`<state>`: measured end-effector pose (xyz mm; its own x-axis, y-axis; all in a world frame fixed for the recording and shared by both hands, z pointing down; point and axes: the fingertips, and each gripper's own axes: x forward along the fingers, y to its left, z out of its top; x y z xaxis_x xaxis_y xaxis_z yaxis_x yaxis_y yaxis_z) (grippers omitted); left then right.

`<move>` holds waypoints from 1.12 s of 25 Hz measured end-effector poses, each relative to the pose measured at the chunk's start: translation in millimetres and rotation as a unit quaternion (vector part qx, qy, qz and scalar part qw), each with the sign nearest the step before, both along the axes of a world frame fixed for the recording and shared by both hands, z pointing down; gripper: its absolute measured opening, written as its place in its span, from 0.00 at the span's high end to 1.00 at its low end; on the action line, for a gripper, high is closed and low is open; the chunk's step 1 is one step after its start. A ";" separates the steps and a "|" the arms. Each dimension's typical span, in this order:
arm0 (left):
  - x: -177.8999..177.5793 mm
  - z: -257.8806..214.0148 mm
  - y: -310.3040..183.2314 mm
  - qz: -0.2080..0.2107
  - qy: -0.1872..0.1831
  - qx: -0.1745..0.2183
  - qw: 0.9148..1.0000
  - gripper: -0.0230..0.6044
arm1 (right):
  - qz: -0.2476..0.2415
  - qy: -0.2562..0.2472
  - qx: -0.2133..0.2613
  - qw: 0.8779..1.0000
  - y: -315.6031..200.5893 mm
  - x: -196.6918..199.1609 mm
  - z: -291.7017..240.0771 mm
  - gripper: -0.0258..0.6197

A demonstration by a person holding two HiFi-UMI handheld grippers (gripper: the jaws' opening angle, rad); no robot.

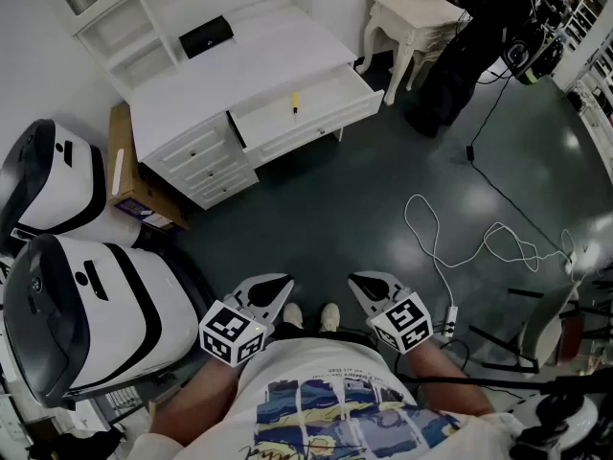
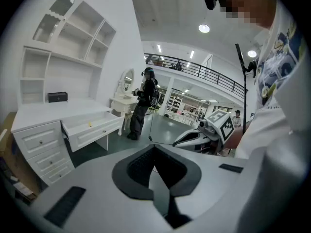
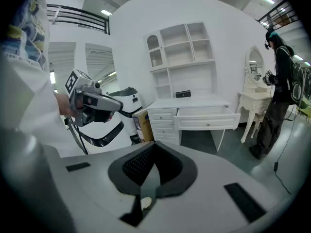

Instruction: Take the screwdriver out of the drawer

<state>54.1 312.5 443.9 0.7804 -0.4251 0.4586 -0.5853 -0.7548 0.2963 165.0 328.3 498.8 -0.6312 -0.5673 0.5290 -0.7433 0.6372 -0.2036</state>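
Observation:
A white desk (image 1: 278,41) stands far ahead of me, and its top drawer (image 1: 306,113) is pulled out. Inside the drawer lies a small yellow screwdriver (image 1: 294,102), which is a yellow speck (image 2: 89,124) in the left gripper view. Both grippers are held low by my waist, well short of the desk. The left gripper (image 1: 278,286) is shut and empty, as is the right gripper (image 1: 359,283). Each gripper view looks over closed jaws toward the open drawer (image 3: 206,118). The right gripper view sees only the drawer's front.
Two large white-and-black machines (image 1: 77,305) and a cardboard box (image 1: 134,180) stand at the left. A white cable (image 1: 450,247) snakes over the dark floor at the right. A person in black (image 1: 469,36) stands by a small white table (image 1: 412,12). A black box (image 1: 206,34) sits on the desk.

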 end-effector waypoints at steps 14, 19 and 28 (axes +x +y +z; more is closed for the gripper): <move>-14.0 3.0 -77.1 -0.027 0.021 0.013 0.999 0.94 | -0.009 0.021 -0.014 1.000 -69.0 -3.9 21.8 0.92; -45.6 7.9 -137.5 -0.005 0.030 0.014 0.999 0.94 | 0.011 0.026 -0.033 0.999 -132.2 -35.2 29.0 0.92; -124.5 -6.2 -246.5 0.026 0.031 0.032 0.999 0.94 | 0.057 0.041 -0.042 0.997 -267.9 -100.4 31.5 0.91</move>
<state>-70.4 66.0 437.6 0.8283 -0.4098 0.3821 -0.5267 -0.8021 0.2814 64.6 60.4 530.2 -0.5179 -0.5852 0.6240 -0.8264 0.5307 -0.1882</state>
